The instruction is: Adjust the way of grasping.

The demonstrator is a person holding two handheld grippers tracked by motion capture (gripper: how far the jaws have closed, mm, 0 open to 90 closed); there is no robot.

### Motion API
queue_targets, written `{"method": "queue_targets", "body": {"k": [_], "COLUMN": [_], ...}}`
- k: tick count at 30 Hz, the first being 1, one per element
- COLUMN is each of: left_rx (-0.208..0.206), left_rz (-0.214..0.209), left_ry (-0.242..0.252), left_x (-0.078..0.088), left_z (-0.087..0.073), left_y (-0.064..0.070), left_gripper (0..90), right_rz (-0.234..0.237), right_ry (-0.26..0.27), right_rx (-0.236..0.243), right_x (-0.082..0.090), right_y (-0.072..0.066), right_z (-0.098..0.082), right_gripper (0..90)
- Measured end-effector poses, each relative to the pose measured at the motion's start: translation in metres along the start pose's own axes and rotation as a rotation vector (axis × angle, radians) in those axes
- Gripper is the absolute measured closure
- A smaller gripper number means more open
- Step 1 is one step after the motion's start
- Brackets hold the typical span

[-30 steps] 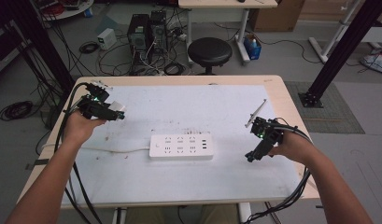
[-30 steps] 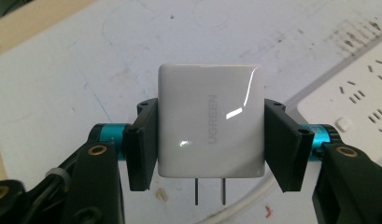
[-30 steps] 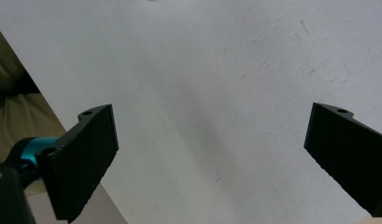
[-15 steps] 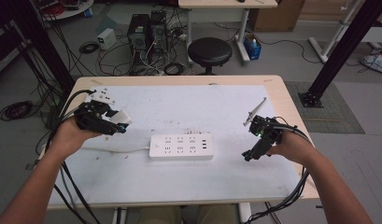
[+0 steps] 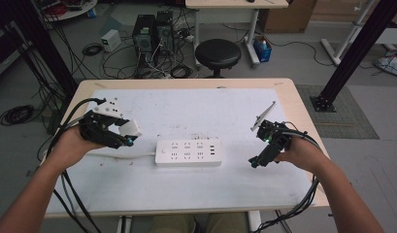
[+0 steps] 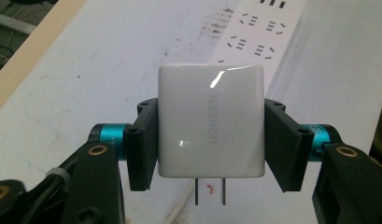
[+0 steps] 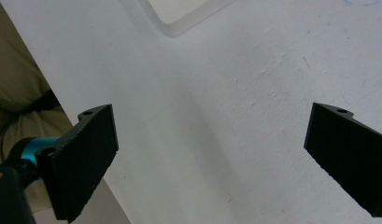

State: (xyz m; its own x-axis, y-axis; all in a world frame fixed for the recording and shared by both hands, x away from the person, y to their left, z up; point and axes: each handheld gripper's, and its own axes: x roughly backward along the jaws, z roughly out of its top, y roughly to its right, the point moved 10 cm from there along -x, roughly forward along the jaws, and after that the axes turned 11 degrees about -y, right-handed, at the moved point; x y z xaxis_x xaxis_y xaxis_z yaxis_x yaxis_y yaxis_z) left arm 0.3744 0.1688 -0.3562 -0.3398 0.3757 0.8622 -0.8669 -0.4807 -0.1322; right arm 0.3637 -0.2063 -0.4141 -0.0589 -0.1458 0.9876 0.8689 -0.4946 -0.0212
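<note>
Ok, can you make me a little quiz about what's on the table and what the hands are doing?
1. True or false: the left tool holds a white UGREEN charger.
2. The right tool is: A) clamped on a cable, B) open with nothing between its pads, C) holding the charger.
3. Fill in: between the hands, on the table, lies a white power ____.

Key: 1 true; 2 B; 3 strip.

Bare mat (image 5: 196,114) is lying open beyond the strip (image 5: 188,153). Between charger (image 5: 130,128) and strip, nothing is standing. The right gripper (image 5: 256,161) is flanking the strip's far end, just apart.
</note>
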Motion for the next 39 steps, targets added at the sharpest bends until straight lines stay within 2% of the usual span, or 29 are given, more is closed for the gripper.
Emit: {"method": "queue_targets", "body": {"k": [3,9,14,19,21,22,23,24,25,27,30,32,33,34,35,39], "left_rx": [-0.013,-0.042,-0.057,-0.092,-0.102,-0.113,-0.117,-0.118,-0.127,-0.143,-0.171,-0.181,-0.183,-0.188,-0.188,-0.199], "left_rz": [-0.018,-0.042,-0.056,-0.071,-0.081,-0.082,-0.086,-0.090,-0.095,-0.103,-0.117,-0.124,-0.130,-0.134,-0.134,-0.143], "left_ry": [0.021,0.027,0.044,0.057,0.065,0.065,0.068,0.073,0.071,0.073,0.069,0.071,0.076,0.078,0.083,0.098], "left_x": [-0.001,-0.006,-0.008,-0.013,-0.015,-0.017,-0.018,-0.020,-0.022,-0.026,-0.032,-0.034,-0.035,-0.036,-0.036,-0.039], "left_z": [0.006,0.013,0.019,0.025,0.029,0.030,0.032,0.035,0.037,0.041,0.048,0.051,0.054,0.056,0.058,0.066], "left_y": [0.004,0.010,0.015,0.024,0.027,0.029,0.030,0.032,0.033,0.037,0.045,0.049,0.051,0.052,0.053,0.057], "left_gripper": [42.5,42.5,42.5,42.4,42.5,42.4,42.5,42.5,42.5,42.5,42.5,42.5,42.5,42.5,42.5,42.5], "right_rz": [-0.017,-0.008,0.029,0.065,0.098,0.098,0.125,0.125,0.150,0.166,0.222,0.276,0.276,0.321,0.321,0.409], "right_ry": [0.006,0.041,0.089,0.117,0.140,0.140,0.169,0.169,0.203,0.216,0.247,0.295,0.295,0.337,0.337,0.392], "right_rx": [-0.023,-0.063,-0.092,-0.118,-0.152,-0.152,-0.182,-0.182,-0.200,-0.213,-0.259,-0.282,-0.282,-0.296,-0.296,-0.330], "right_x": [0.002,0.005,0.007,0.007,0.006,0.006,0.008,0.008,0.010,0.011,0.012,0.016,0.016,0.021,0.021,0.028], "right_y": [0.001,0.004,0.001,-0.005,-0.010,-0.010,-0.013,-0.013,-0.016,-0.018,-0.023,-0.027,-0.027,-0.031,-0.031,-0.037], "right_z": [0.000,0.004,0.008,0.011,0.014,0.014,0.017,0.017,0.021,0.022,0.027,0.034,0.034,0.040,0.040,0.051], "right_gripper": [2.2,2.2,2.2,2.2,2.2,2.2,2.2,2.2,2.2,2.2,2.2,2.2,2.2,2.3,2.3,2.3]}}
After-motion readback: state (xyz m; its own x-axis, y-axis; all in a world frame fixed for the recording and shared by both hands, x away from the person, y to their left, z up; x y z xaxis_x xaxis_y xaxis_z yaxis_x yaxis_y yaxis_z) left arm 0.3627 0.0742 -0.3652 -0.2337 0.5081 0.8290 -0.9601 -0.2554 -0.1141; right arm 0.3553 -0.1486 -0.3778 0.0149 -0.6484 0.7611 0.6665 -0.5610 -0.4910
